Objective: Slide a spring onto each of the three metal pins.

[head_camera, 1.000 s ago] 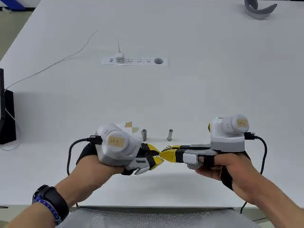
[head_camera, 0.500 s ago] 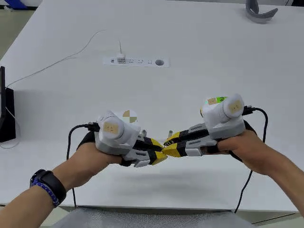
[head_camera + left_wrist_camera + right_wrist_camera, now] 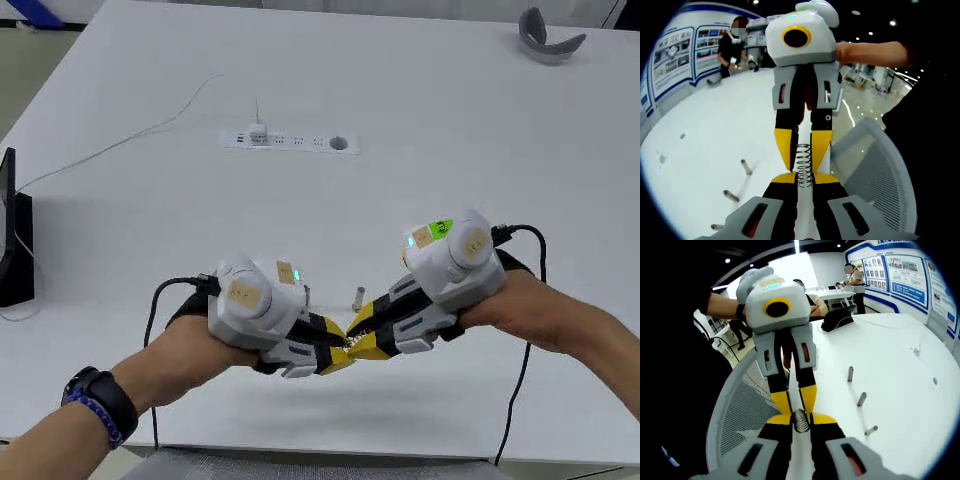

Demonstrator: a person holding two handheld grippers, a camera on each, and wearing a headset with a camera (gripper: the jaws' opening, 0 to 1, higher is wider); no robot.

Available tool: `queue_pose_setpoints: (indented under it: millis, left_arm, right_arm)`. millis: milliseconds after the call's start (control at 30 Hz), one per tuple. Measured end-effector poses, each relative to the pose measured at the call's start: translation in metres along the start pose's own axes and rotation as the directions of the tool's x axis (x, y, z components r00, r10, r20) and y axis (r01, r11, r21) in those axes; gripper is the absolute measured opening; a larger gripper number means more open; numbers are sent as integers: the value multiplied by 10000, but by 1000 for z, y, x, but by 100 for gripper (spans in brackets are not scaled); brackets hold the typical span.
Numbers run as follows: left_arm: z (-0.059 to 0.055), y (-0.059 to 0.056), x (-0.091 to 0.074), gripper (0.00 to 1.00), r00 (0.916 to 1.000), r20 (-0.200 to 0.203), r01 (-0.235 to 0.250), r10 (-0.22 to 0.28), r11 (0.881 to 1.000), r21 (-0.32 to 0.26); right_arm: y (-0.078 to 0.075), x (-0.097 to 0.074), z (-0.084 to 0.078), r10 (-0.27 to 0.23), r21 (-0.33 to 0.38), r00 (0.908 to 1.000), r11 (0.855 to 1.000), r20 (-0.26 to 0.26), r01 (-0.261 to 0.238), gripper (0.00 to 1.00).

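Right, left gripper (image 3: 804,180) and right gripper (image 3: 799,421) meet tip to tip over the table's (image 3: 450,120) near edge, each one's jaws pinched almost closed on one spring (image 3: 802,165). If either releases early or pulls crooked, I reckon it pings away from the pins (image 3: 861,399) beyond.

Near the near edge of the tabletop (image 3: 450,120), the left gripper (image 3: 340,351) and right gripper (image 3: 357,339) meet tip to tip on a small spring (image 3: 348,341), with two pins (image 3: 357,298) upright just behind.

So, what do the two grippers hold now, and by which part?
One spring, between them: the left gripper seems to pinch one end, the right gripper the other end.
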State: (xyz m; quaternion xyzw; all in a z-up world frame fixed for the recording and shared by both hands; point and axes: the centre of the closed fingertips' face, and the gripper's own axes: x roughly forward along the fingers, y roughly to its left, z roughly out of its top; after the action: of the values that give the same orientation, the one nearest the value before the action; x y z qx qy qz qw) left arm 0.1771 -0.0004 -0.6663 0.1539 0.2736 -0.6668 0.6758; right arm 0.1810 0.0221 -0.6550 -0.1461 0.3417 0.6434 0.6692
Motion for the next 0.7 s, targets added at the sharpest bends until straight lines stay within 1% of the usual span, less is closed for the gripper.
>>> queue_pose_setpoints:
  millis: [100,333,400,533,700]
  left_arm:
    - [-1,0,-1,10,10000,-28,7,-7,10000,32]
    - [-2,1,-1,11,10000,86,-18,17,9999,108]
    - [-3,2,1,11,9999,80,-139,138,9999,43]
    - [-4,3,3,12,9993,210,-305,310,9993,-212]
    - [-11,6,2,14,9979,171,-610,617,9974,-385]
  right_arm:
    - [2,1,0,90,38,9999,10000,93,-90,13]
    - [2,1,0,5,292,9993,9996,379,-16,12]
    - [1,1,-2,-109,308,9992,9995,385,97,12]
    - [-1,0,-4,-264,488,9986,9985,466,241,12]
    - [-3,-5,-7,-464,754,9968,9963,652,415,12]
